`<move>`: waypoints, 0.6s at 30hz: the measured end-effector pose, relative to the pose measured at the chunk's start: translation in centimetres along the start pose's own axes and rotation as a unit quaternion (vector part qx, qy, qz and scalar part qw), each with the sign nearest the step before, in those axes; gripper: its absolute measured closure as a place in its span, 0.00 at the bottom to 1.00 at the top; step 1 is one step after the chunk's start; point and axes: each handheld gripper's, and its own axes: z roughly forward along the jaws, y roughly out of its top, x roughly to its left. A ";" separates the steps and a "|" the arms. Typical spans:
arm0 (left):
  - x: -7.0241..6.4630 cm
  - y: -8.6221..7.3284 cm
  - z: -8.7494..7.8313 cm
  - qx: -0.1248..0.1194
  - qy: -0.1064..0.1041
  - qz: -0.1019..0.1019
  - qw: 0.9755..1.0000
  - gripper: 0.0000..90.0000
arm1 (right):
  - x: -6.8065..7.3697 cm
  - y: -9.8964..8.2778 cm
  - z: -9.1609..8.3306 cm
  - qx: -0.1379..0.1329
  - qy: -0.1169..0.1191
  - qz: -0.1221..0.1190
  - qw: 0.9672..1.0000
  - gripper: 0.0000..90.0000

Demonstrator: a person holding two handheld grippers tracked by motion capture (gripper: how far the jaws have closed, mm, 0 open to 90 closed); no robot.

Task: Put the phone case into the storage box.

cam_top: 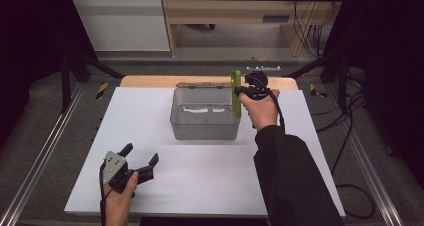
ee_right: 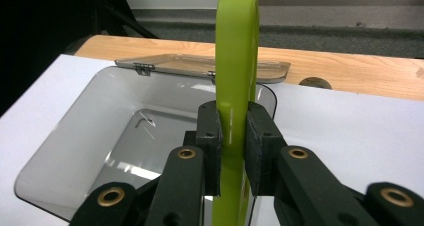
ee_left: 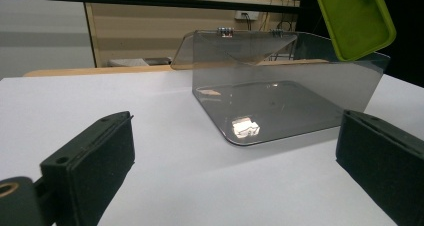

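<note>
The right gripper (cam_top: 243, 91) has its jaws clamped on a green lid (cam_top: 235, 93), pads pressed flat against both faces. The lid stands on edge, upright, over the right wall of a clear box (cam_top: 204, 121). The box sits on the counter (cam_top: 200, 176) toward its far side, with its hinged flap (cam_top: 202, 85) folded back past the far wall. The left gripper (cam_top: 142, 158) rests on the near left of the counter, well apart from the box. Its jaws stand wide open with nothing between them and point toward the box.
</note>
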 end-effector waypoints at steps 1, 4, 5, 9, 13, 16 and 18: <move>0.0 0.0 0.0 0.001 0.000 0.000 1.000 0.02 | 0.0 0.0 0.1 0.000 -0.001 -0.003 1.000 0.88; -0.1 0.0 0.0 0.000 -0.001 0.001 1.000 0.02 | 0.0 -0.1 0.1 0.002 -0.002 -0.003 1.000 0.88; -0.1 0.0 0.0 0.000 -0.001 0.001 1.000 0.02 | -0.1 -0.1 0.2 0.003 -0.002 -0.004 1.000 0.88; -0.1 0.0 0.0 0.001 -0.002 0.002 1.000 0.02 | -0.1 -0.1 0.3 0.005 -0.005 -0.006 1.000 0.88; -0.1 0.0 0.0 0.001 -0.002 0.003 1.000 0.02 | 0.0 -0.2 0.4 0.007 -0.006 -0.009 1.000 0.88; -0.1 0.0 0.0 0.001 -0.002 0.003 1.000 0.02 | 0.1 -0.2 0.5 0.010 -0.007 -0.010 1.000 0.88; -0.1 0.0 0.0 0.002 -0.002 0.003 1.000 0.02 | 0.1 -0.2 0.6 0.010 -0.007 -0.011 1.000 0.88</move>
